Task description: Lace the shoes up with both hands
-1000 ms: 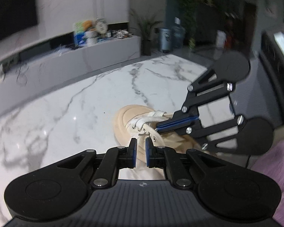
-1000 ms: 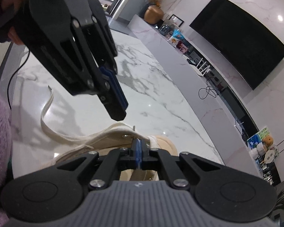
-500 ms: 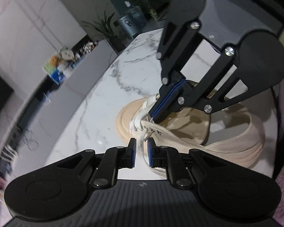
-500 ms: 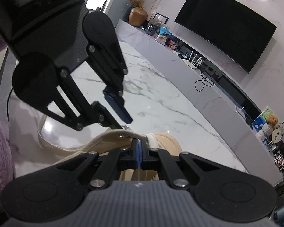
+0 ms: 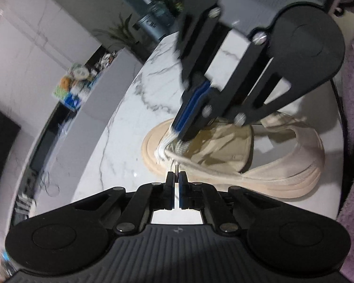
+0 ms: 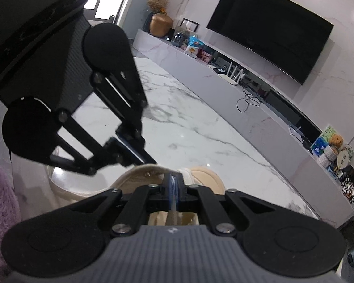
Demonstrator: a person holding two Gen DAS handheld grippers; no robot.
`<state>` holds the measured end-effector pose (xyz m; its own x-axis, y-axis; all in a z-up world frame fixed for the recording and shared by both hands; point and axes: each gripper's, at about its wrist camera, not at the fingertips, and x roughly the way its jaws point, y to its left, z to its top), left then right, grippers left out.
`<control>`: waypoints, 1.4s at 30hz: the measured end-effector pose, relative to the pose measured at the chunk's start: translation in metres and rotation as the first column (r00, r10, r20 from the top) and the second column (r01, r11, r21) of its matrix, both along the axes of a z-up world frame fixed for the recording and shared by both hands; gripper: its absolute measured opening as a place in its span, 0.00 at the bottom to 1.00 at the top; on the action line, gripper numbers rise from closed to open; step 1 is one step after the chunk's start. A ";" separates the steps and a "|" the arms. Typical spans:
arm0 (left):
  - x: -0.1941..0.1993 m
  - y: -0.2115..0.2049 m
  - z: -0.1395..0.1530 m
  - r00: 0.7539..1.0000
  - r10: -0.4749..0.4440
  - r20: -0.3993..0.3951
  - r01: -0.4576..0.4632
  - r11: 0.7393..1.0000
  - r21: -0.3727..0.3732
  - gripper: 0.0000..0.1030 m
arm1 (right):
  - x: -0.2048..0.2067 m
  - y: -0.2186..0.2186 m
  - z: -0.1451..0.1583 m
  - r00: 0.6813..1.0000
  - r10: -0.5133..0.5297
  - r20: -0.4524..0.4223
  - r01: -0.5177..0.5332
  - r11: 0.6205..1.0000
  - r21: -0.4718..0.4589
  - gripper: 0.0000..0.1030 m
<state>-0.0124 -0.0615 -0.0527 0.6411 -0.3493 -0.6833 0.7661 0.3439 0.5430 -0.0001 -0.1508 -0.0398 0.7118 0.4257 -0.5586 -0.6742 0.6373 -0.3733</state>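
We're mid-threading. The left gripper (image 5: 176,176) has its fingers clamped on the lace tip (image 5: 176,168) by the front eyelets. The right gripper (image 5: 177,135) fingers are easing apart, lace (image 6: 173,184) between them. Next: pull the tip through, keep it straight. The beige shoe (image 5: 266,165) lies on its side on the marble desk (image 5: 120,146), mostly unlaced.
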 end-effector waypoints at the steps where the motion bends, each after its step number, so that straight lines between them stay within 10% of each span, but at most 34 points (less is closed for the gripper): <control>1: 0.001 0.005 0.005 1.000 0.019 -0.024 -0.020 1.000 -0.020 0.01 | -0.002 -0.003 0.002 1.000 -0.010 0.001 0.010 1.000 0.008 0.09; 4: 0.004 0.025 0.022 0.989 0.075 -0.124 -0.087 0.992 -0.095 0.01 | -0.009 -0.013 0.005 0.999 -0.050 -0.006 0.051 0.998 0.031 0.38; 11: -0.001 0.086 0.062 0.929 0.231 -0.289 -0.290 0.939 -0.183 0.01 | -0.029 -0.032 -0.002 0.978 -0.210 -0.020 0.211 0.972 0.108 0.39; 28: -0.057 0.179 0.113 0.806 0.526 -0.272 -0.571 0.812 -0.122 0.01 | -0.043 -0.034 -0.011 0.950 -0.311 -0.028 0.311 0.937 0.159 0.38; 37: -0.074 0.192 0.116 0.777 0.558 -0.291 -0.610 0.781 -0.129 0.01 | -0.042 -0.033 -0.013 0.946 -0.321 -0.041 0.323 0.934 0.152 0.22; 42: -0.057 0.172 0.081 0.778 0.487 -0.397 -0.571 0.812 -0.122 0.01 | -0.058 -0.036 -0.006 0.945 -0.325 -0.041 0.328 0.933 0.147 0.22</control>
